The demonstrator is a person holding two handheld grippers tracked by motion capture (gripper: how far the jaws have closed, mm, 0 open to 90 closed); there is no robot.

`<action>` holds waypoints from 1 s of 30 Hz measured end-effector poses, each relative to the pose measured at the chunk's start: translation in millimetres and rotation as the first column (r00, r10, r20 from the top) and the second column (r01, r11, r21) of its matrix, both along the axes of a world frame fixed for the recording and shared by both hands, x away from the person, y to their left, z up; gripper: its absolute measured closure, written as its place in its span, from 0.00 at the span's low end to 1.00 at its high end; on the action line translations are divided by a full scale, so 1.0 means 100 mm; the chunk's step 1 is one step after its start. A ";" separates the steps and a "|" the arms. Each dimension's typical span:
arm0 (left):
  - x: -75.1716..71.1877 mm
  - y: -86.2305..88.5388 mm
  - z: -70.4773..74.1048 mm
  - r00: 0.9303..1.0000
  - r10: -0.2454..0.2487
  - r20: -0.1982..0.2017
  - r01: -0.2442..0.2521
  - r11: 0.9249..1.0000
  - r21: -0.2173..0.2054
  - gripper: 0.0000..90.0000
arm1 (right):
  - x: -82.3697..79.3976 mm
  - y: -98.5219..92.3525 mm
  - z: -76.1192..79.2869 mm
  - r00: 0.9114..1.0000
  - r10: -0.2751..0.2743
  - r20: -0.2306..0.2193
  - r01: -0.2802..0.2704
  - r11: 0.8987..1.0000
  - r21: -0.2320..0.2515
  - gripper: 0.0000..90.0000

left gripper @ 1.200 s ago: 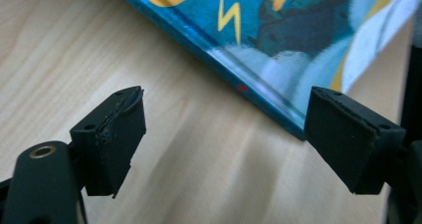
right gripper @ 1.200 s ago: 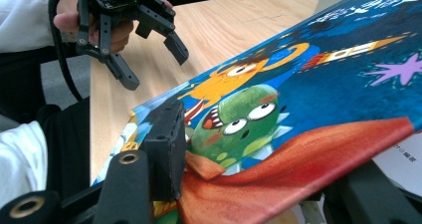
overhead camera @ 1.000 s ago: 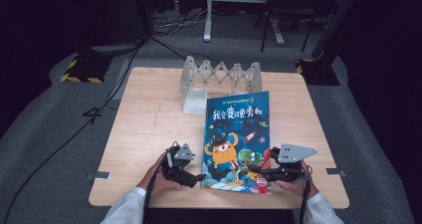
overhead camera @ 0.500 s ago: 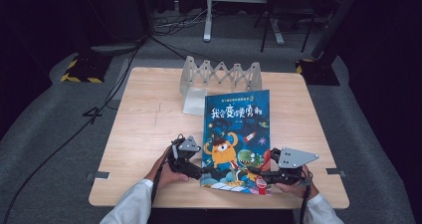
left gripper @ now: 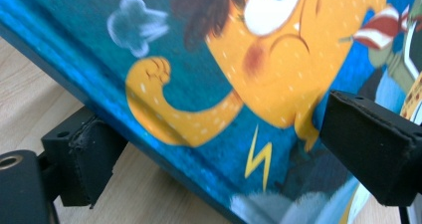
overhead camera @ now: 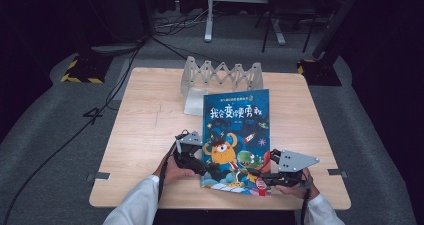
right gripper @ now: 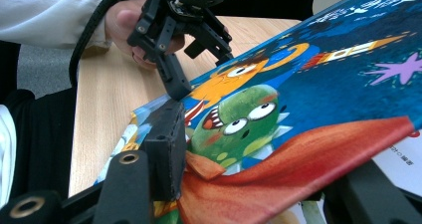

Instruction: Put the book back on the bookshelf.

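- The picture book (overhead camera: 235, 135), blue-covered with an orange monster and a green one, lies on the near half of the wooden table (overhead camera: 145, 125), its front cover lifted at the near end.
- The right gripper (overhead camera: 260, 175) is at the book's near right corner; in the right gripper view the raised cover (right gripper: 308, 149) runs between its two jaws, one pad (right gripper: 166, 149) above it and one below, pinching it.
- The left gripper (overhead camera: 207, 167) is at the book's left edge, near the orange monster; its jaws have just been opening, and in the left gripper view they stand spread, one pad (left gripper: 84, 157) under the cover's edge and the other (left gripper: 373, 139) over the cover, neither pressing.
- Behind the book's far edge stands a grey zigzag rack (overhead camera: 220, 75), its flat base (overhead camera: 192, 104) just beside the book's far left corner.
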State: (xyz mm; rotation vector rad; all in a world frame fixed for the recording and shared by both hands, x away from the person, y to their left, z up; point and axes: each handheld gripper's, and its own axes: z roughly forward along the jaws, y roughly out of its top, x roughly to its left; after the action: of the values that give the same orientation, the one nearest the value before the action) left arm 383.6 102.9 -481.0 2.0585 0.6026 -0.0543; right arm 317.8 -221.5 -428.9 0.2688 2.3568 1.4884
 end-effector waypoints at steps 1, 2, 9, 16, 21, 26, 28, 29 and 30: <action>0.01 0.00 0.00 1.000 0.002 -0.009 -0.002 1.000 -0.014 0.08 | 0.00 0.00 0.00 1.000 0.001 0.005 -0.001 1.000 0.000 0.55; 0.03 0.01 -0.01 1.000 -0.001 -0.020 0.000 0.999 -0.035 0.08 | -0.01 0.01 0.00 1.000 0.002 0.008 -0.002 1.000 -0.001 0.55; 0.09 0.02 0.01 0.999 -0.009 -0.045 0.006 0.998 -0.064 0.08 | -0.02 0.04 0.00 1.000 0.007 0.028 -0.007 1.000 -0.002 0.55; 0.09 0.09 0.06 0.999 0.010 -0.033 -0.013 0.997 -0.072 0.20 | 0.02 0.01 -0.02 1.000 0.005 0.010 -0.005 1.000 -0.003 0.56; 0.02 0.16 0.17 0.999 0.034 0.026 -0.031 0.995 -0.094 0.27 | 0.04 -0.02 -0.04 1.000 -0.006 0.009 0.007 1.000 -0.014 0.58; -0.08 0.21 0.25 0.996 0.044 0.083 -0.034 0.993 -0.113 0.36 | 0.06 -0.05 -0.07 0.999 -0.032 -0.012 0.032 0.999 -0.014 0.59; -0.13 0.22 0.28 0.992 0.037 0.117 -0.025 0.994 -0.105 0.39 | 0.08 -0.08 -0.09 0.998 -0.049 -0.026 0.048 0.999 -0.015 0.59; -0.16 0.22 0.31 0.990 0.031 0.136 -0.016 0.994 -0.104 0.40 | 0.09 -0.09 -0.10 0.998 -0.059 -0.035 0.058 0.998 -0.014 0.59; -0.18 0.21 0.32 0.989 0.031 0.148 -0.016 0.995 -0.101 0.42 | 0.09 -0.11 -0.11 0.997 -0.072 -0.040 0.071 0.997 -0.013 0.59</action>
State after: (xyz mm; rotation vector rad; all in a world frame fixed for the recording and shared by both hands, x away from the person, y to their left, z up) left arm 366.0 124.1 -448.5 1.9385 0.5210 0.0815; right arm 327.3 -233.0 -440.4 0.3792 2.3601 1.4488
